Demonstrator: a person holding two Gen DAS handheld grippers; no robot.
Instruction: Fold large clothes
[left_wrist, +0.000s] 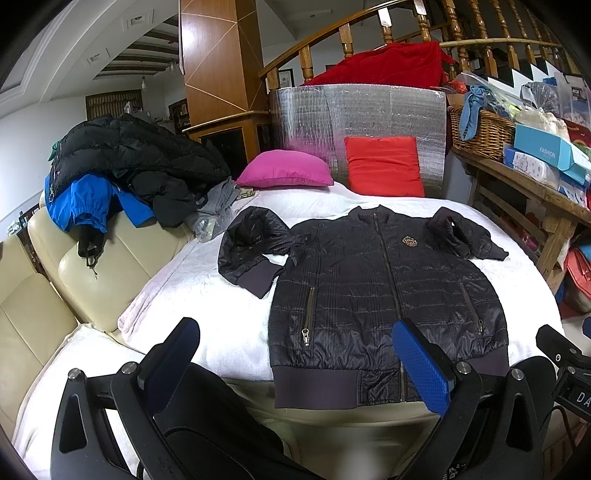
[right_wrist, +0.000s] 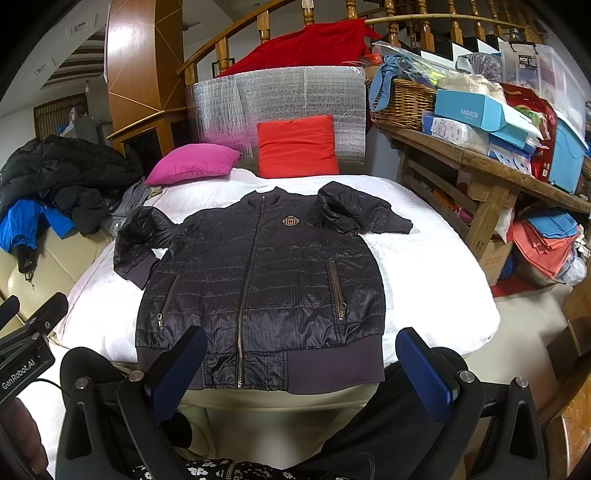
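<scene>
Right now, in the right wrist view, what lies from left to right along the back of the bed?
Heap of black and blue coats → magenta pillow → red square cushion → woven wicker basket → light blue cardboard box marked FASHION.

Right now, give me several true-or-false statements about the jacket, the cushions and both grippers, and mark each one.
1. The dark quilted jacket lies front up, zipped. True.
2. The left gripper is clamped on the hem. False: it is open, holding nothing.
3. The red cushion leans upright behind the jacket. True.
4. The magenta cushion lies on the jacket. False: it lies apart, beyond it.
5. The right gripper is open. True.
</scene>
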